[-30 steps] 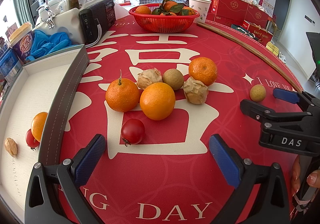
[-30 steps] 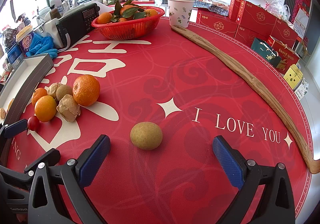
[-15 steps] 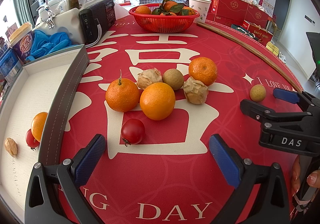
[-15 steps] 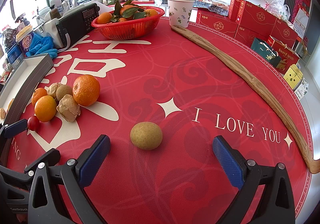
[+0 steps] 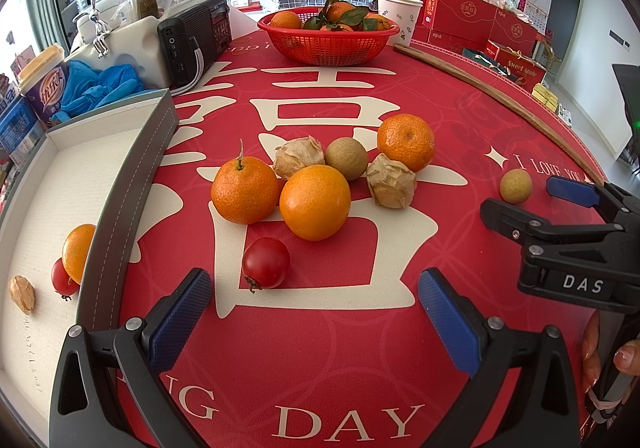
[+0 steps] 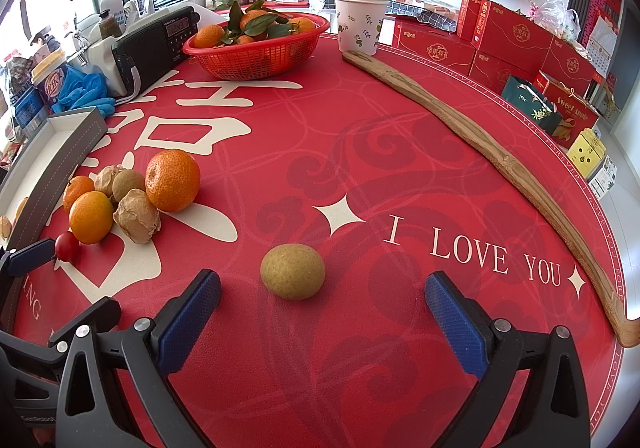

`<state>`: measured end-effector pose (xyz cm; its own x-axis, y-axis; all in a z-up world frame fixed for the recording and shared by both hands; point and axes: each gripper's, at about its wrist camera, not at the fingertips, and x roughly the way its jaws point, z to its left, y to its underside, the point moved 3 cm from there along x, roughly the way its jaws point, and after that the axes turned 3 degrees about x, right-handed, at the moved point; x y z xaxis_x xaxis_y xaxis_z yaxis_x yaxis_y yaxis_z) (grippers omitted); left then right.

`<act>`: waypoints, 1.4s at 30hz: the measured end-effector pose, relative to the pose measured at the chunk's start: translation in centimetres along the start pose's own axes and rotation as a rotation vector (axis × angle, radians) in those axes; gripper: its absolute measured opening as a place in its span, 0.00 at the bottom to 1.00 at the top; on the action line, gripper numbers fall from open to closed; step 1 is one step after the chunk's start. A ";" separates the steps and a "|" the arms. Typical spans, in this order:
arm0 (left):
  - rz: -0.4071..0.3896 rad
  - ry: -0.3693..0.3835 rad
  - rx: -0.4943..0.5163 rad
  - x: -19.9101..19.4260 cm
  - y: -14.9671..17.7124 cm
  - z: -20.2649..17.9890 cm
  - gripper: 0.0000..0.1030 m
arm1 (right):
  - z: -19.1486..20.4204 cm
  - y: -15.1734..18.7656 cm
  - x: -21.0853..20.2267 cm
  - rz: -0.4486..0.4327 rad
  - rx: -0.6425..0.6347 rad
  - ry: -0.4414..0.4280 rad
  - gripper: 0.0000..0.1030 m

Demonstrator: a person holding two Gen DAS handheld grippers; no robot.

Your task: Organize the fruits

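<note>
- Right now the left gripper [image 5: 314, 316] hovers low over the red tablecloth [image 5: 320, 368], its blue pads spread wide and holding nothing.
- Just ahead of it, nearer its left finger, lies a cherry tomato [image 5: 265, 263], untouched by either pad.
- Beyond the tomato sits a cluster: two oranges [image 5: 315, 202], a tangerine [image 5: 406, 142], a brown round fruit [image 5: 346, 159] and two papery husked fruits [image 5: 391, 186], packed close together.
- Left of the left gripper stands a white-lined tray [image 5: 128, 200] holding an orange, a tomato and a husked fruit.
- The right gripper [image 6: 322, 312] is likewise wide open and empty.
- A single brown-green round fruit [image 6: 292, 271] rests on the cloth just ahead of it, between the lines of its two fingers, touching neither.
- Far ahead of both stands a red basket [image 6: 256, 52] of leafy oranges.
</note>
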<state>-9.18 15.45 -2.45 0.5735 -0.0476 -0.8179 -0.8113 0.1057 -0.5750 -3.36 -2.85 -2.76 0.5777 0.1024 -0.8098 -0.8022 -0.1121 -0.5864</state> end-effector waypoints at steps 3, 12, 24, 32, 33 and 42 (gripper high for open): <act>0.000 0.000 0.000 0.0 0.0 0.0 1.00 | 0.0 0.0 0.0 0.000 0.000 0.000 1.00; 0.000 -0.001 0.000 0.0 0.0 0.0 1.00 | 0.0 0.0 0.0 0.000 0.000 0.000 1.00; 0.000 0.002 0.000 0.1 0.0 0.0 0.99 | 0.0 0.1 0.0 0.001 -0.002 -0.002 1.00; -0.032 -0.017 -0.013 -0.7 0.0 -0.7 0.73 | 0.9 0.4 -0.9 -0.032 -0.037 -0.026 0.78; -0.036 -0.015 -0.009 -0.8 -0.1 -0.8 0.66 | 1.1 0.5 -1.1 -0.037 -0.049 -0.033 0.71; -0.057 -0.014 -0.029 -1.5 0.3 -0.3 0.21 | 0.4 0.6 -1.7 -0.048 0.026 -0.171 0.29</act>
<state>-10.28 15.25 -1.40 0.6206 -0.0388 -0.7832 -0.7798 0.0744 -0.6216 -4.88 -2.65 -1.67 0.5831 0.2737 -0.7649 -0.7793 -0.0774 -0.6218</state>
